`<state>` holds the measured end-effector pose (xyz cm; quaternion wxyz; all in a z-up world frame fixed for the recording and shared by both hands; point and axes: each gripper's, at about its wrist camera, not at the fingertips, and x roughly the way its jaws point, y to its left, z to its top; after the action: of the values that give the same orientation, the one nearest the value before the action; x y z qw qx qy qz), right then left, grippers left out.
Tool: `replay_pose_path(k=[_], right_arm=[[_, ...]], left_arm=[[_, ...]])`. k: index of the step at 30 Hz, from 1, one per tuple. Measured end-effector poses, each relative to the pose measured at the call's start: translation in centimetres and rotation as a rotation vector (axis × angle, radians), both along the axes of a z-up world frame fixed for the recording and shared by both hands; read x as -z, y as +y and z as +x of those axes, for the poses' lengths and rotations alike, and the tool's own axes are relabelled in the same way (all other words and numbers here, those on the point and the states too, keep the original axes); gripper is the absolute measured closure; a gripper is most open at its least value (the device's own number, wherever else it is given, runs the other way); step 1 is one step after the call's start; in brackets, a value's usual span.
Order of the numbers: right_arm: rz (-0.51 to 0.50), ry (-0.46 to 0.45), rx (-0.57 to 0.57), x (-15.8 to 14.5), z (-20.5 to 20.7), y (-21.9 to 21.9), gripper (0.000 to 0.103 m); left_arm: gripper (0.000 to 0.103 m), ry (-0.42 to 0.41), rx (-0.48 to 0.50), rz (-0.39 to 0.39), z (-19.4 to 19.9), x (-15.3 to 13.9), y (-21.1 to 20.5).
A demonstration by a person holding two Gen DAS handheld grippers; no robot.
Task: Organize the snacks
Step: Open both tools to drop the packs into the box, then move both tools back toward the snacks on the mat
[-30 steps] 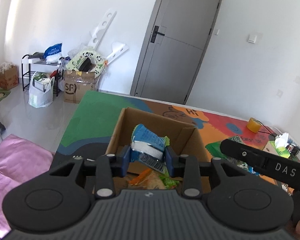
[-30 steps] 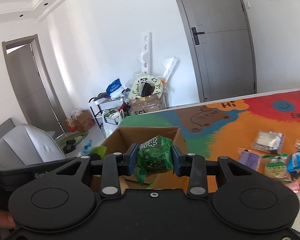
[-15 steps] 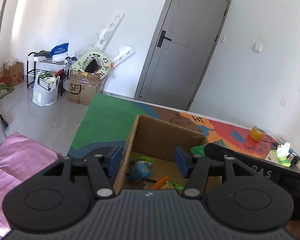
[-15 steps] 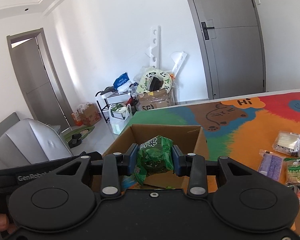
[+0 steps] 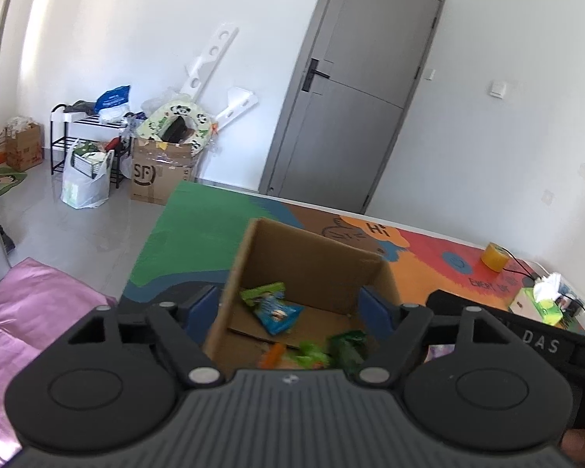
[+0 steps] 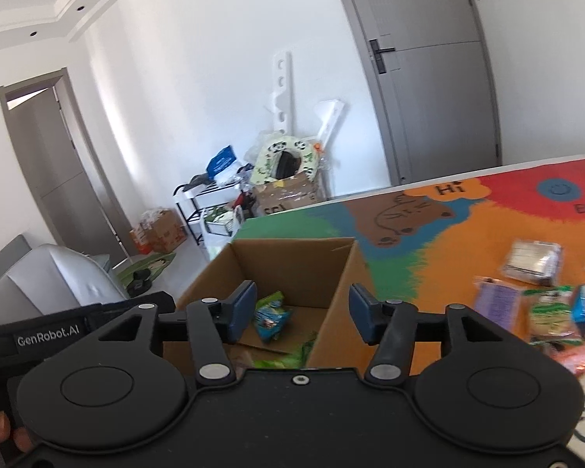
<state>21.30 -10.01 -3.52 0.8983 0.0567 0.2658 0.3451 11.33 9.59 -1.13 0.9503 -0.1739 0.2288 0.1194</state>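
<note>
An open cardboard box (image 5: 312,257) stands on the colourful table mat; it also shows in the right wrist view (image 6: 292,261). Inside lie a blue snack packet (image 5: 279,314), green packets (image 5: 331,351) and an orange one. My left gripper (image 5: 288,308) is open and empty above the box's near left side. My right gripper (image 6: 302,312) is open and empty above the box's near right wall; the blue packet (image 6: 269,321) shows between its fingers. Several loose snack packets (image 6: 534,304) lie on the mat to the right of the box.
A yellow tape roll (image 5: 495,257) and a green tissue box (image 5: 542,304) sit at the table's far right. The table's left edge drops to the floor, with a pink cushion (image 5: 27,312), an SF carton (image 5: 160,179) and a shelf rack beyond. A grey door (image 5: 355,117) is behind.
Both grippers have opened. The blue packet left the left gripper first and the green packet left the right gripper after; both now lie in the box.
</note>
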Motion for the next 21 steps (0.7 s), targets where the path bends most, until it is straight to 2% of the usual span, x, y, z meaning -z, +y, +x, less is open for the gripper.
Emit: replay_pose_path(k=[6,10,17,21], right_arm=[[-0.011,0.008,0.057,0.3,-0.4,-3.4,0.041],[-0.006,0.017,0.078,0.4,-0.7,-5.5,0.038],[-0.007,0.022,0.124,1.0,-1.0,-9.0,0.024],[-0.007,0.031,0.152,1.6,-1.0,-10.9,0.022]], left_arm=[[0.018,0.002,0.048,0.007,0.4,-0.1,-2.2],[0.018,0.017,0.08,0.022,0.9,-0.1,-4.0],[0.017,0.024,0.124,0.041,1.5,0.2,-6.4],[0.016,0.033,0.144,0.047,1.8,0.4,-7.7]])
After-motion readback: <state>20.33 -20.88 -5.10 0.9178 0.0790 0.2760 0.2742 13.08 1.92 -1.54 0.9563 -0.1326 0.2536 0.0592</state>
